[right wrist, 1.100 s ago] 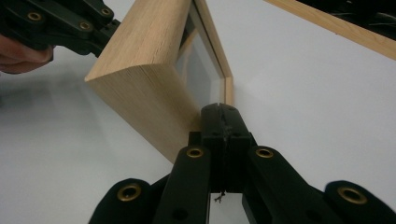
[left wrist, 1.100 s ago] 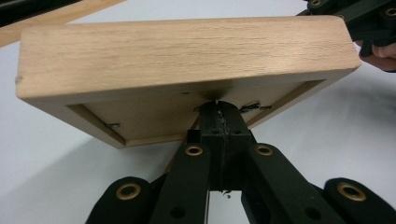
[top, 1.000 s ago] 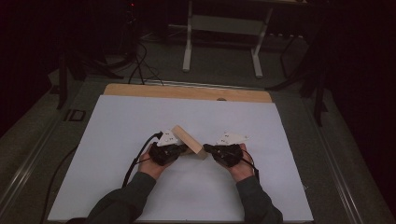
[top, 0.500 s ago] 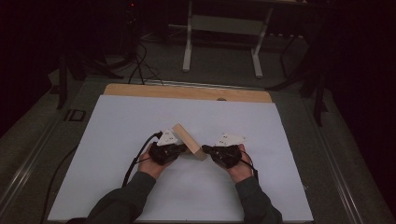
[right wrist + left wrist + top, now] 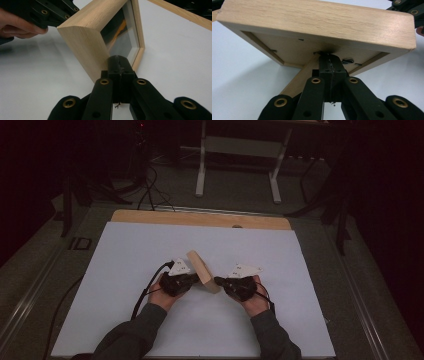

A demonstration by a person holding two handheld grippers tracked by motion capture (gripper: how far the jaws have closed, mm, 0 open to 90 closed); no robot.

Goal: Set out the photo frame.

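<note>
Table sheet [image 5: 125,270] is lying white under a deep wooden picture frame [image 5: 202,270], which is standing tilted near mid-table, long axis running away from the person, directly between both hands. Left gripper [image 5: 186,281] is sitting closed, tips against the frame's back by its prop leg [image 5: 297,80]. Right gripper [image 5: 220,281] is sitting closed too, tips meeting the near front corner, gripping nothing.

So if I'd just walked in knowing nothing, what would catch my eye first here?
Probably the wooden picture frame tilted up near the middle of the white table, with a person's hands closing in from both sides. Each hand holds black tongs: the left tongs press shut against the frame's back panel, beside its wooden stand leg, while the right tongs sit shut at the frame's lower front corner by the glass.
</note>
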